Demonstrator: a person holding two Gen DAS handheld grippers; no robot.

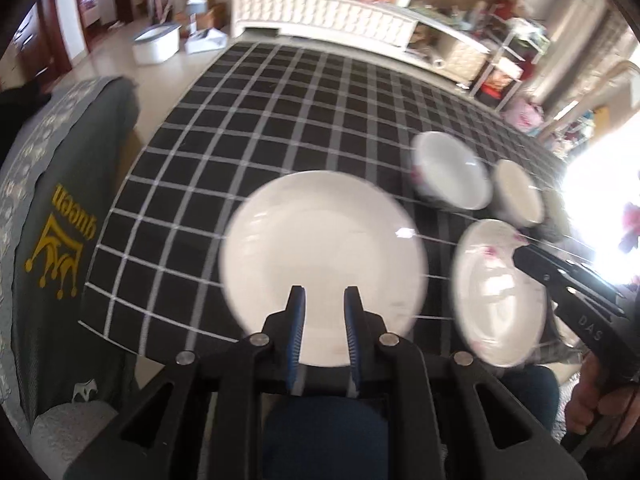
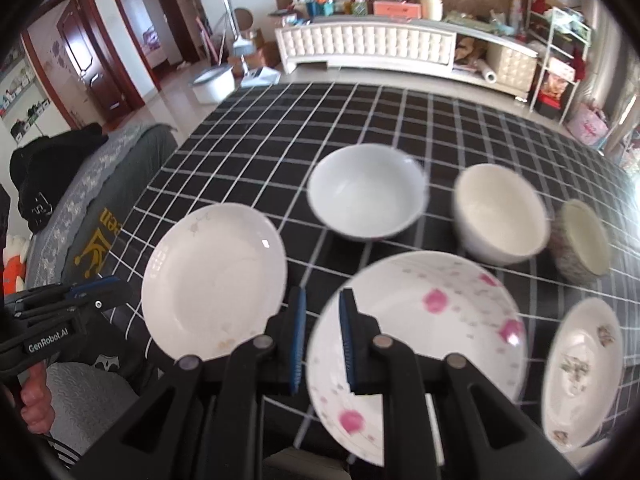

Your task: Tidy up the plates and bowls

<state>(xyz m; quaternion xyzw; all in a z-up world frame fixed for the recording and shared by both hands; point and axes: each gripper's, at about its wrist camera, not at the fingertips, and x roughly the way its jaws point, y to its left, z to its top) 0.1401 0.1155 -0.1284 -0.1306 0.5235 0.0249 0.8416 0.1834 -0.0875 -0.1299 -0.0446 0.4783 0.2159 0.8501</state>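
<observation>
A plain white plate [image 1: 324,264] lies at the table's near edge; my left gripper [image 1: 325,294] is open over its near rim and empty. The same plate shows in the right wrist view [image 2: 212,280]. A pink-flowered plate [image 2: 416,340] lies to its right; my right gripper [image 2: 322,300] is open above that plate's left rim and empty. It also appears in the left wrist view [image 1: 496,292]. Behind stand a white bowl [image 2: 366,190], a cream bowl [image 2: 500,212] and a patterned bowl [image 2: 582,240]. A small decorated plate [image 2: 582,372] lies far right.
The table has a black cloth with a white grid [image 2: 304,128]. A grey chair cover with gold lettering [image 1: 60,216] stands at the left. A white cabinet [image 2: 368,46] and a shelf rack [image 2: 556,48] stand beyond the table.
</observation>
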